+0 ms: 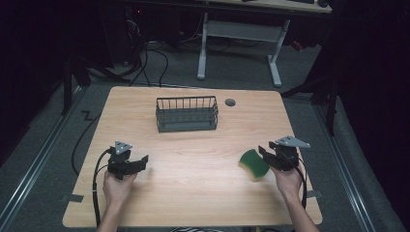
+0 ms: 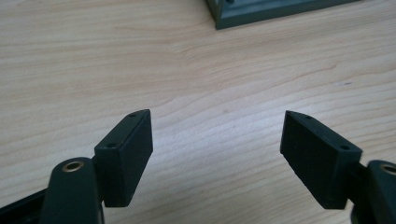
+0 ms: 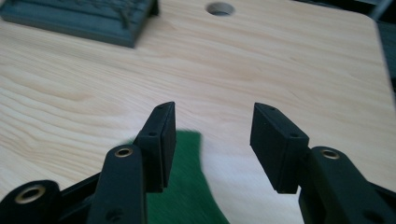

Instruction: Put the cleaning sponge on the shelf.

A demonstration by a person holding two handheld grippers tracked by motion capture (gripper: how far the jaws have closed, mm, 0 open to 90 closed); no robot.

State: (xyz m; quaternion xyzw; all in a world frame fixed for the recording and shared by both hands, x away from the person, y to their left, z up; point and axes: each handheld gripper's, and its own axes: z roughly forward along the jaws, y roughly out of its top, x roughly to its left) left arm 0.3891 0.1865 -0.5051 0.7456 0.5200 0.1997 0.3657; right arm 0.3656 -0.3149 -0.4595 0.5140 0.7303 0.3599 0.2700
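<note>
Dim lab: wooden table [image 1: 193, 169], floor cables [image 1: 150, 63], second desk [image 1: 241, 29] behind.

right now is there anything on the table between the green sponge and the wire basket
Nothing visible is in the way. The sponge lies by the right claw, whose jaws stand open, near the table's front right. The basket sits at the back middle, and the wood between them is bare. The round hole lies right of the basket, off that line.

We see a green sponge [image 1: 254, 163], a dark grey wire basket [image 1: 186, 113], black grippers, and a pale wood-grain table [image 1: 193, 193].
</note>
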